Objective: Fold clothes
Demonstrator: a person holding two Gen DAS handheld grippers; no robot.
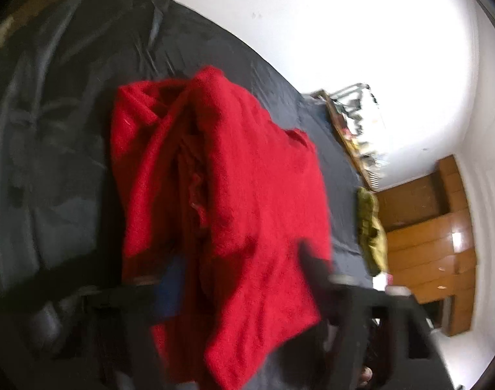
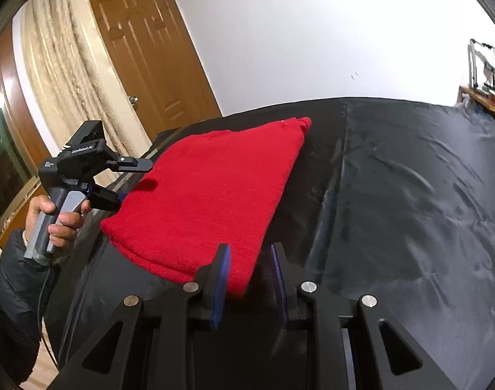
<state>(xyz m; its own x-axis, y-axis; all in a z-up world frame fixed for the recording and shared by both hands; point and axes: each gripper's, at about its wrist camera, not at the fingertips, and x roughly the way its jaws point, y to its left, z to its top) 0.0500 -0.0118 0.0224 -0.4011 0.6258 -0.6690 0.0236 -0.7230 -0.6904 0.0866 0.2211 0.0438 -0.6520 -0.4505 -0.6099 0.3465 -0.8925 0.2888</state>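
Note:
A red knitted garment (image 2: 211, 191) lies folded on a black sheet (image 2: 410, 178). In the left wrist view the garment (image 1: 221, 195) is blurred and bunched, draped over and between the left fingers. My left gripper (image 2: 130, 182) shows in the right wrist view at the garment's left edge, jaws apart, one finger (image 2: 133, 164) above the cloth and one below. My right gripper (image 2: 250, 269) is open at the garment's near right corner, its blue pads (image 2: 223, 279) either side of that corner without pinching it.
A wooden door (image 2: 150, 55) and a beige curtain (image 2: 62, 74) stand behind the left side. A cluttered wooden shelf (image 1: 354, 130) and a yellow-green cloth (image 1: 371, 227) sit past the sheet's far edge. A white wall (image 2: 312, 32) backs the sheet.

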